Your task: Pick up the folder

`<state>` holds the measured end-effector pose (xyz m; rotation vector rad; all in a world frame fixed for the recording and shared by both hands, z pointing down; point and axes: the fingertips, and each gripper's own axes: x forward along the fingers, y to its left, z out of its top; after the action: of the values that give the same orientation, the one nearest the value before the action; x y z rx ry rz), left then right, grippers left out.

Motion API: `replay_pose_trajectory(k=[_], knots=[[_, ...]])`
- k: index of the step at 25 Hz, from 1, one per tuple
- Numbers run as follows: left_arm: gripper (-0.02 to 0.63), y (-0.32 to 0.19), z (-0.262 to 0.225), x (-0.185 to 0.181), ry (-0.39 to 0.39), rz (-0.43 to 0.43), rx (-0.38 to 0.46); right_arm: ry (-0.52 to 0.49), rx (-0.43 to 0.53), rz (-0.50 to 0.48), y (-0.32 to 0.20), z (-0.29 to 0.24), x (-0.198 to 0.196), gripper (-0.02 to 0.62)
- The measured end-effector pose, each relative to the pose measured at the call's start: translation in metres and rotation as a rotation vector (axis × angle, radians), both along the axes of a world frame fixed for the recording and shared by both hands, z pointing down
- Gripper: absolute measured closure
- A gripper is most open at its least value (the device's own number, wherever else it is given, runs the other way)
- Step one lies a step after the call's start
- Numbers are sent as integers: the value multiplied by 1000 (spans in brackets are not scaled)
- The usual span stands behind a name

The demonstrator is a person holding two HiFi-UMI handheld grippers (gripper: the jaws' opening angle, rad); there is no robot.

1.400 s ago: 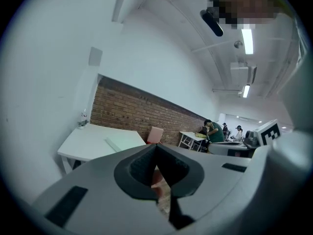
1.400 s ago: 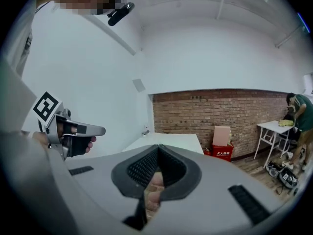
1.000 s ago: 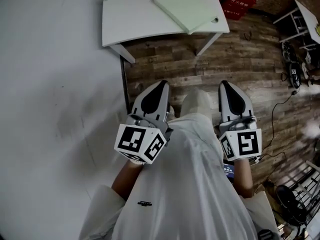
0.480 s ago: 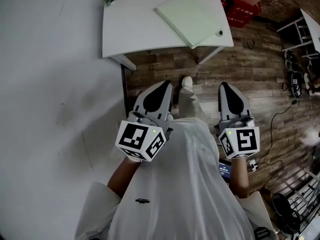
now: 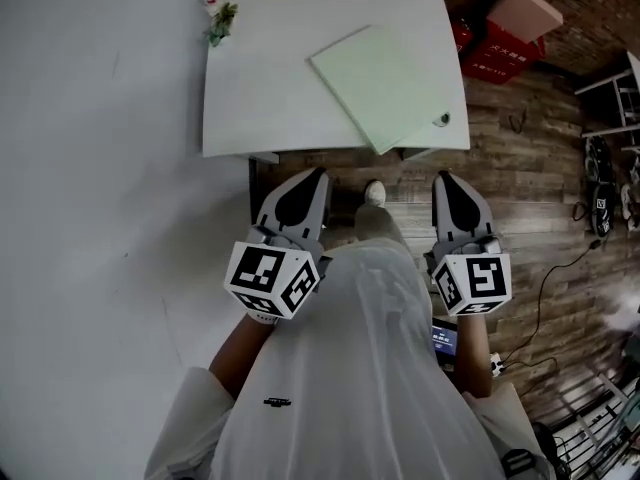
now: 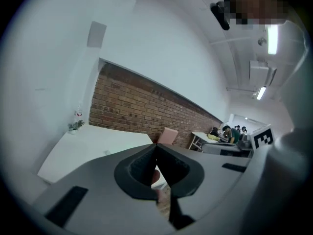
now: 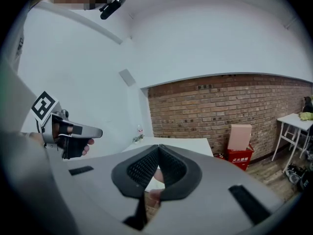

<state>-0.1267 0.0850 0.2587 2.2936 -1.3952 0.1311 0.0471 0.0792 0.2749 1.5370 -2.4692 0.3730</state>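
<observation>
We held the left hand-held gripper [image 5: 314,178] and the right hand-held gripper [image 5: 444,180] side by side in front of us, both pointing toward the near edge of the white counter [image 5: 270,88] and both short of it, over the wooden floor [image 5: 520,193]. In the left gripper view the left hand-held gripper [image 6: 156,146] had its jaws pressed together with nothing between them, and the right gripper view showed the same for the right hand-held gripper [image 7: 158,147]: jaws closed tip to tip and empty. The pale green folder [image 5: 385,83] lay flat on the right half of the counter, turned at an angle to its edges, with one corner reaching the near edge and another close to the right edge, where we could see a small dark fitting on it. Neither hand-held gripper touched the folder. A small plant [image 5: 220,18] stood at the counter's far left corner. Beyond the right edge a red crate [image 5: 490,58] sat on the floor with a cardboard box [image 5: 528,10] on it, against the brick wall [image 7: 220,106]. One of our shoes [image 5: 375,192] showed between the two grippers, just before the counter's near edge.
</observation>
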Motion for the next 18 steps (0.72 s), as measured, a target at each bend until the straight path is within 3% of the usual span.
replay_pose_trajectory(k=[9, 18], knots=[[597, -94, 17, 34, -59, -71, -72, -22, -3, -72, -119, 7, 34, 589], [597, -129, 29, 41, -60, -116, -95, -18, -23, -131, -169, 14, 33, 589]])
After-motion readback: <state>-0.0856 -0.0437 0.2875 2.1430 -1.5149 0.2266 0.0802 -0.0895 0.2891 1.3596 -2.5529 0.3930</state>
